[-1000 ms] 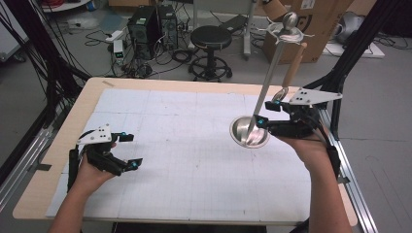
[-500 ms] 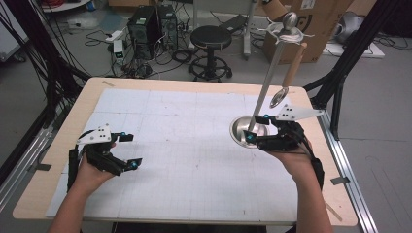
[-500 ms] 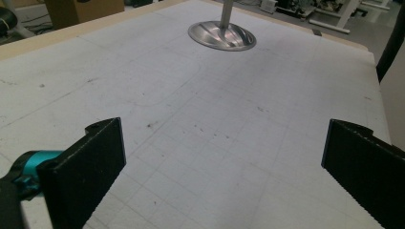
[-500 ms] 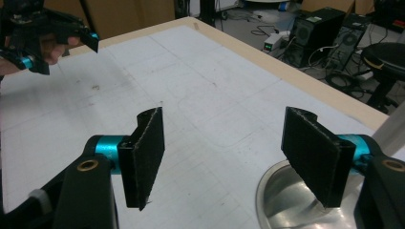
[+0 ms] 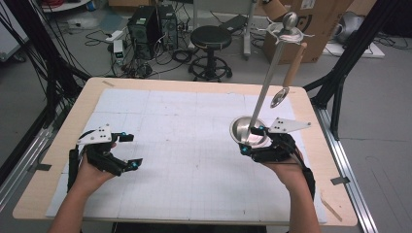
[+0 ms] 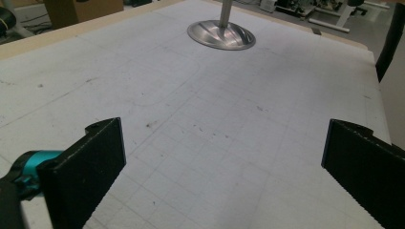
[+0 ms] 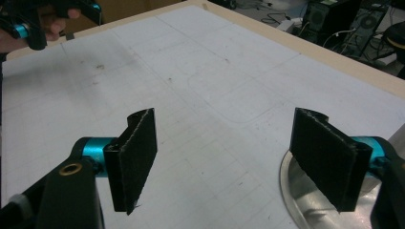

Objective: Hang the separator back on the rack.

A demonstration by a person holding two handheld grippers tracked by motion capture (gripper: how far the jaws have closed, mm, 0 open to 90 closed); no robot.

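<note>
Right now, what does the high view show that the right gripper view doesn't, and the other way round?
High view: the stand's pole, with a wooden-handled spoon hanging from its top. Right gripper view: the right hand-held gripper up close, jaws just been opening, with nothing between them but mat. Both: the round metal base, the white mat and the left hand-held gripper.

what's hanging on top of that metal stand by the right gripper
A wooden-handled ladle hangs from a hook at the top of the stand, bowl down. The other hooks look bare. The right gripper covers part of the stand's round base.
</note>
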